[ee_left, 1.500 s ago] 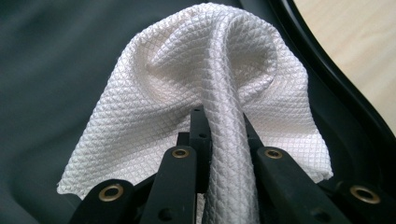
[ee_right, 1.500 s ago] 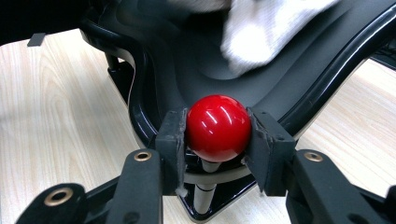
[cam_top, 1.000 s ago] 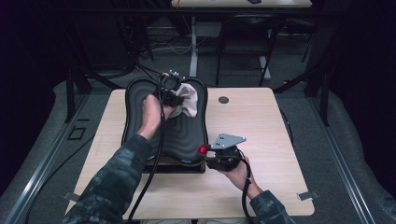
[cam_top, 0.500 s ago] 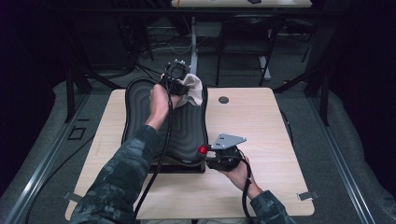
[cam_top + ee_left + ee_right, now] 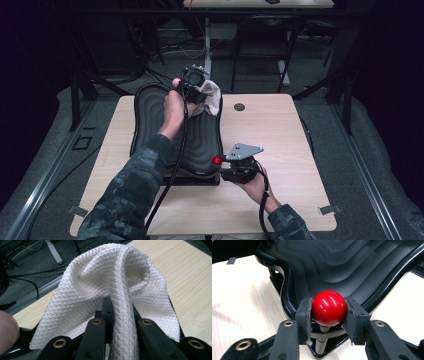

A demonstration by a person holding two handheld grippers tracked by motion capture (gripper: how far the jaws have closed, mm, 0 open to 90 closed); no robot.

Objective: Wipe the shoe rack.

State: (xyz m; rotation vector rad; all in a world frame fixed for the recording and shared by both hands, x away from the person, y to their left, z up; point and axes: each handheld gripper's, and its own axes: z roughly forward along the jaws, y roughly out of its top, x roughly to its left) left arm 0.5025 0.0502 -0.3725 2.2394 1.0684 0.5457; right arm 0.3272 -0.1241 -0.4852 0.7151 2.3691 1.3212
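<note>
A black ribbed tray-like device [image 5: 160, 125] with wavy grooves lies on the wooden table [image 5: 280, 135]. At its near right corner a red ball knob [image 5: 217, 160] [image 5: 328, 307] stands on a short stem. My right gripper [image 5: 222, 166] [image 5: 329, 315] is shut on that knob, one pad on each side. My left gripper [image 5: 200, 95] [image 5: 117, 322] is at the device's far right corner, shut on a cream quilted cloth [image 5: 211, 96] [image 5: 112, 282]. The cloth bunches up over the jaws and drapes down on both sides.
A small dark round disc [image 5: 239, 106] sits in the table top right of the cloth. Black cables [image 5: 170, 175] trail from both grippers toward the near edge. Table legs and floor cables [image 5: 210, 45] lie beyond the far edge.
My left gripper has carried the cloth toward the far right corner of the device, slightly upward. The right gripper has stayed on the red knob.
</note>
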